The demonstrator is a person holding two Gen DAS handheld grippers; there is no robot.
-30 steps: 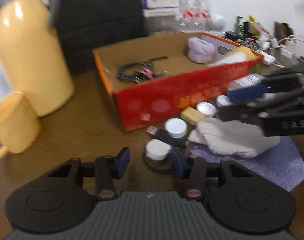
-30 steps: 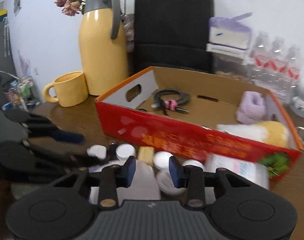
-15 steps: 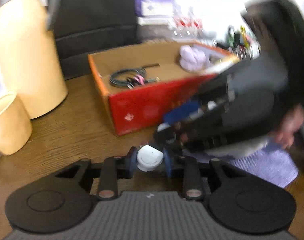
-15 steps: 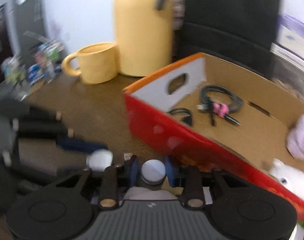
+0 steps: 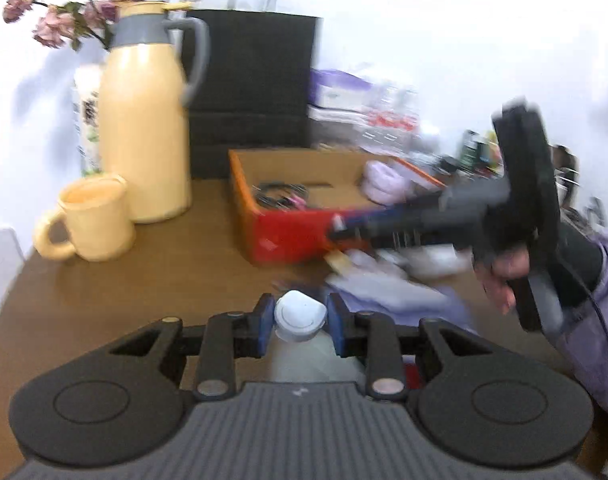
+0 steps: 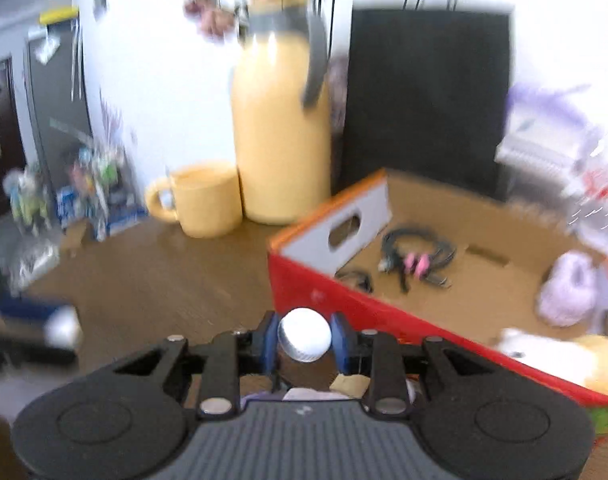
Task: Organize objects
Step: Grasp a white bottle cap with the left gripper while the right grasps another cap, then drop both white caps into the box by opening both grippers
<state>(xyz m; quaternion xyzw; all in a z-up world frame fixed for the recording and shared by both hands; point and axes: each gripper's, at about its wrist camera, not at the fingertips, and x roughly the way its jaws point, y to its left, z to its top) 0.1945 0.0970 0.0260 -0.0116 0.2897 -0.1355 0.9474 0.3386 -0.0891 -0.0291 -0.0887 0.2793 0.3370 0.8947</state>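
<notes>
My left gripper is shut on a small jar with a white cap, held above the brown table. My right gripper is shut on another white-capped jar, lifted near the front left corner of the red cardboard box. The box holds black cables and a lilac soft thing. In the left wrist view the right gripper reaches across in front of the box, blurred. More small things lie on a lilac cloth by the box.
A yellow thermos jug and a yellow mug stand left of the box. A black paper bag stands behind it. Water bottles and clutter sit at the back right. The table's left edge is close.
Both grippers closed on white-capped jars and lifted them off the table. The right gripper swung left toward the box corner. Both views rose.
</notes>
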